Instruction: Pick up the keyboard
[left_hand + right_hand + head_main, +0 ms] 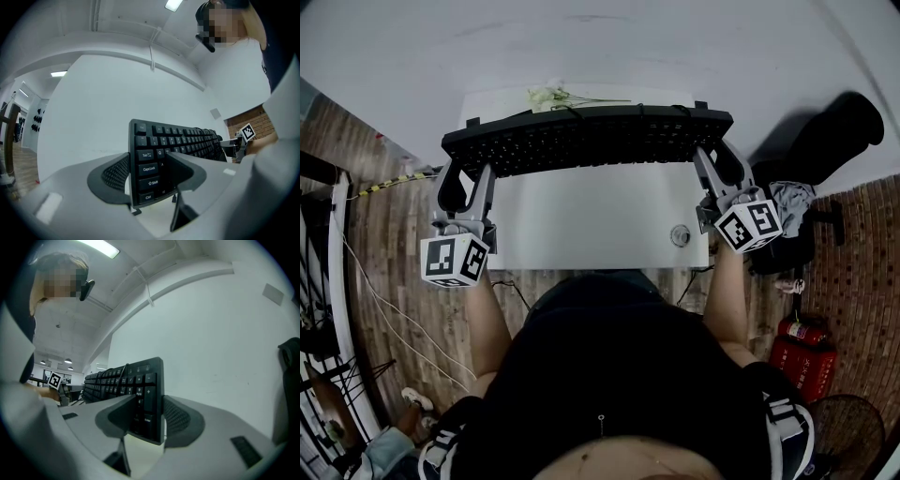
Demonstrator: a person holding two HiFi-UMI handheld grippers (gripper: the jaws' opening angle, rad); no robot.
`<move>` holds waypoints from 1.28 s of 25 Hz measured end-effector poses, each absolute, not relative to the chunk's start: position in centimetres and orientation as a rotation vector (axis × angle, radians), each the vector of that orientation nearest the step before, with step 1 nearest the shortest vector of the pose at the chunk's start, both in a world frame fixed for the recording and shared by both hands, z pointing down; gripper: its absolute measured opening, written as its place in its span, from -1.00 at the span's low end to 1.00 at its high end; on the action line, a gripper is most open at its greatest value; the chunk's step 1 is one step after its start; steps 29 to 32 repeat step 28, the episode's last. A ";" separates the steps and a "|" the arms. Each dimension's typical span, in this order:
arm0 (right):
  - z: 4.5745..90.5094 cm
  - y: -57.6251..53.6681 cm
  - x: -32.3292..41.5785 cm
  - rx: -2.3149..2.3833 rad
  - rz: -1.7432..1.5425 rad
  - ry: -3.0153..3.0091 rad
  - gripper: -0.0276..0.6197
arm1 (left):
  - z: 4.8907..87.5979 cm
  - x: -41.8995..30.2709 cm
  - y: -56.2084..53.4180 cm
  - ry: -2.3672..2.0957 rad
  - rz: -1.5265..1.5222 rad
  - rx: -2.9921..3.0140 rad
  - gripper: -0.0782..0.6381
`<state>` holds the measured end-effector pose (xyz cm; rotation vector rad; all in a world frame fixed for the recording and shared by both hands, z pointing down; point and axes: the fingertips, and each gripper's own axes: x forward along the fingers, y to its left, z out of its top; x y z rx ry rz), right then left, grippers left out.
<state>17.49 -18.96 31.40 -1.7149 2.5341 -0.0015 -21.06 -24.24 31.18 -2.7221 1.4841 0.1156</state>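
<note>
left gripper (469,174), right gripper (717,159): fingers (112,173) pinch keyboard (586,139) ends (raised) | white table (581,220) | wood floor (398,267)

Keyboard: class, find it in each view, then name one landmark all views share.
Head view: keyboard upper centre, over the table.
Left gripper view: lower centre, between the left gripper jaws.
Right gripper view: lower centre, between the right gripper jaws.
Shared landmark: the white wall behind it.

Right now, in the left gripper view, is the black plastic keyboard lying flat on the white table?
No: the black plastic keyboard stands on its edge, clamped at one end between the jaws of the left gripper.
</note>
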 end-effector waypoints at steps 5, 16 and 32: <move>31.6 -19.1 17.5 -1.726 -0.005 2.538 -0.33 | 31.3 -21.0 -24.3 1.488 0.108 -2.719 -0.07; 32.8 -18.1 18.0 -1.741 -0.089 2.519 -0.33 | 31.2 -20.5 -23.5 1.486 0.052 -2.722 -0.07; 35.2 -15.7 19.6 -1.791 -0.223 2.524 -0.33 | 33.2 -18.6 -21.9 1.490 -0.051 -2.791 -0.07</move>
